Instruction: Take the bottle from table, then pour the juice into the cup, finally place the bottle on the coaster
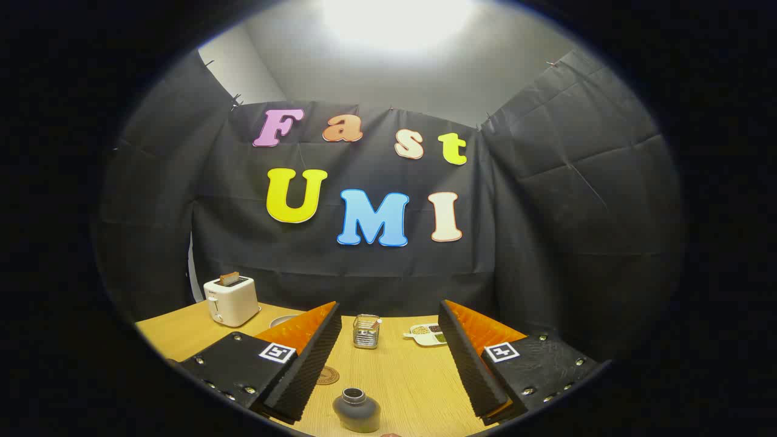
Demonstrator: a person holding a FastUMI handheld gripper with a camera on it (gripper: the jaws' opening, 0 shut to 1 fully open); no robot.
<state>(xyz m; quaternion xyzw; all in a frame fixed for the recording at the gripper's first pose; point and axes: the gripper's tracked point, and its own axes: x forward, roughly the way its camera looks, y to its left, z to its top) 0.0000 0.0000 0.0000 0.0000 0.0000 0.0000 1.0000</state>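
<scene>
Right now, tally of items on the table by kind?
Bottle: 1, between the open gripper fingers
Coaster: 1
Toaster: 1
Wire holder: 1
Divided dish: 1
Bowl: 1, partly hidden
Total: 6

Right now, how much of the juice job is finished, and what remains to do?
Nothing looks done yet. The tool is open, its fingers spread wide and holding nothing. The bottle stands on the table, low between the fingers. The coaster beside one finger is bare. A glass container stands beyond the fingers. Taking the bottle, pouring and placing it on the coaster all remain.
</scene>
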